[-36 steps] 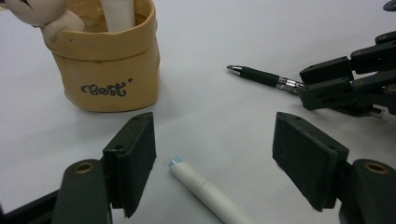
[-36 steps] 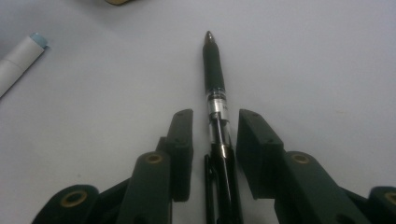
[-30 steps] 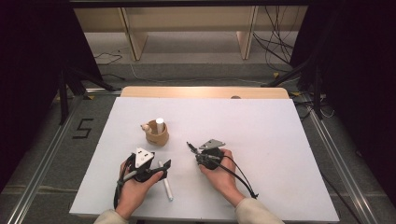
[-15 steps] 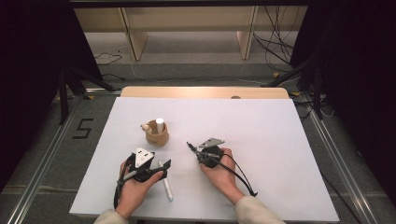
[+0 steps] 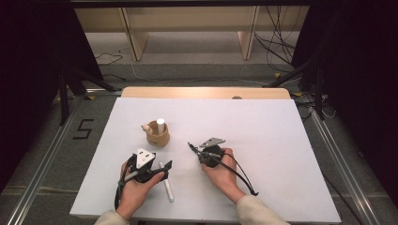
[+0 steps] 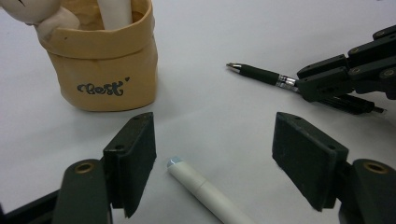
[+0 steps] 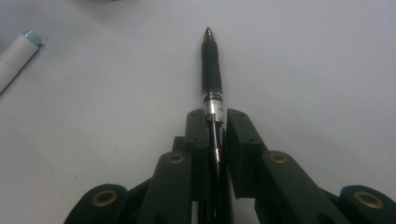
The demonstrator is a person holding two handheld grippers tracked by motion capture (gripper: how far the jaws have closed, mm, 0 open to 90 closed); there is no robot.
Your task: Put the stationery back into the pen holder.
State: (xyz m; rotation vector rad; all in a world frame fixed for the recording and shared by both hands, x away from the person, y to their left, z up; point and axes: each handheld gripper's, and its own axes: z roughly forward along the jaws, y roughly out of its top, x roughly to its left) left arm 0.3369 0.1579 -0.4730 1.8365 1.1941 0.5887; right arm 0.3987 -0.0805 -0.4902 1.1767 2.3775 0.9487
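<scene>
A tan pen cup [image 5: 157, 135] marked "Best" [image 6: 102, 60] stands left of the table's middle, with a white marker [image 5: 161, 124] upright inside it. A second white marker [image 5: 167, 186] lies flat on the table near the front. My left gripper [image 5: 160, 168] is open, and that marker's capped end [image 6: 205, 193] lies on the table between its jaws, untouched. My right gripper [image 5: 201, 151] is shut on a black pen [image 7: 211, 70], whose tip points away from the hand toward the cup. The left gripper view shows the same pen [image 6: 257, 73] sticking out of the right gripper [image 6: 345, 77].
The white table top [image 5: 263, 140] spreads wide to the right and behind the cup. A wooden strip [image 5: 206, 92] runs along its far edge. Cables [image 5: 281, 47] lie on the floor beyond, and a wooden shelf frame [image 5: 187, 28] stands there.
</scene>
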